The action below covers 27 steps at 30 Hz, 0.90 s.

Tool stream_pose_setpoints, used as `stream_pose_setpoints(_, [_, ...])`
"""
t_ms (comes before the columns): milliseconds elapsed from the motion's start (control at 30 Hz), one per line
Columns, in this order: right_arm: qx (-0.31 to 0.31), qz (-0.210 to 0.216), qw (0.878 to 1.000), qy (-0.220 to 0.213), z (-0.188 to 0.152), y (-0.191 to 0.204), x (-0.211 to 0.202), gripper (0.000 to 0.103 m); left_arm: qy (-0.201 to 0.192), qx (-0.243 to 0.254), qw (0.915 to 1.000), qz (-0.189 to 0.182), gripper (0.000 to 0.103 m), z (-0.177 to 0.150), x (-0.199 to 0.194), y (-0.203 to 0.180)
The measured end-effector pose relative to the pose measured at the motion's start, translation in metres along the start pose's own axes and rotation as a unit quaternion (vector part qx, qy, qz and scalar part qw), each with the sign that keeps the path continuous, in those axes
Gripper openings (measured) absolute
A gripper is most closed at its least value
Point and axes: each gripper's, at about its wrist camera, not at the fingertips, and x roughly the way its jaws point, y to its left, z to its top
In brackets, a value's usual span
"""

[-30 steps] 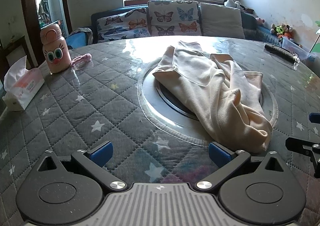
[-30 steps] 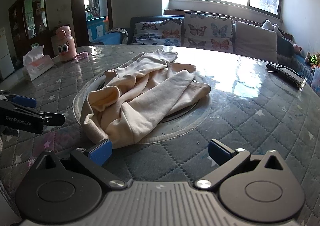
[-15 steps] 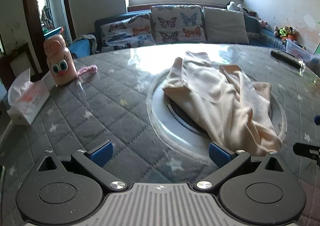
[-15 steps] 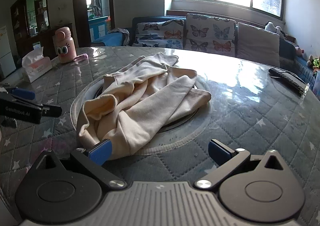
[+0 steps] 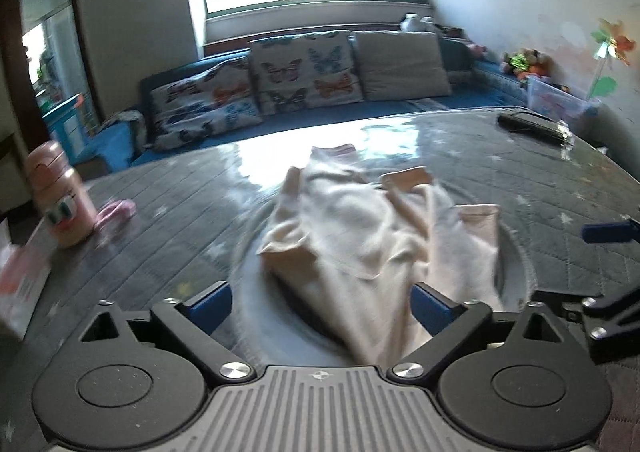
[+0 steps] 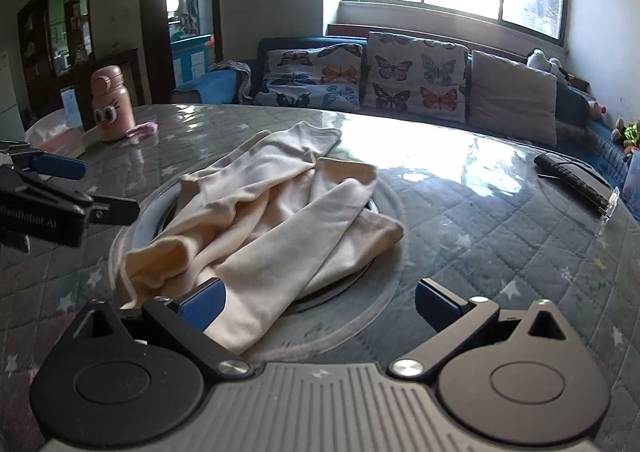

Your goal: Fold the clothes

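Cream garment (image 6: 276, 220), lying crumpled mid-table (image 6: 500, 236), long axis running 7-to-1 o'clock from right gripper (image 6: 318, 300), nearest; left gripper (image 5: 320, 302) is facing it at 12; both jaws spread, empty.

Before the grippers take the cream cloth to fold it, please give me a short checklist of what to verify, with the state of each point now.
1. Left gripper open: ok, the blue fingers stand wide apart.
2. Right gripper open: ok, nothing held.
3. Cloth within reach: ok, its near edge lies by both grippers.
4. Cloth flat: not ok, it is crumpled in overlapping layers.
5. Pink bottle and remote away from the cloth: ok.
6. Clear corner to grasp: cannot tell, the left view is blurred.
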Motion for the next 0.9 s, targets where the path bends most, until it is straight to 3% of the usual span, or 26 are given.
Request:
stream_pose_setpoints(233, [0.036,-0.008,0.999,0.007,0.022,-0.027,0.024,0.088,0.009,0.031,0.9987,-0.04,0.082,0.02,0.041,-0.022])
stream_pose_setpoints(333, [0.047,-0.009,0.999,0.008,0.035,-0.039,0.036,0.081,0.021,0.035,0.998,-0.048,0.07,0.023,0.06,-0.027])
stream_pose_setpoints(433, [0.056,-0.003,0.998,0.013,0.046,-0.047,0.05,0.072,0.034,0.034,0.9977,-0.047,0.043,0.023,0.076,-0.026])
stream_pose_setpoints(500, [0.063,0.002,0.998,0.018,0.054,-0.052,0.061,0.066,0.04,0.027,0.9973,-0.056,0.014,0.021,0.08,-0.02])
stream_pose_setpoints(900, [0.103,0.013,0.993,0.051,0.083,-0.059,0.148,0.042,0.017,-0.021,0.9991,-0.034,0.009,0.012,0.059,0.029])
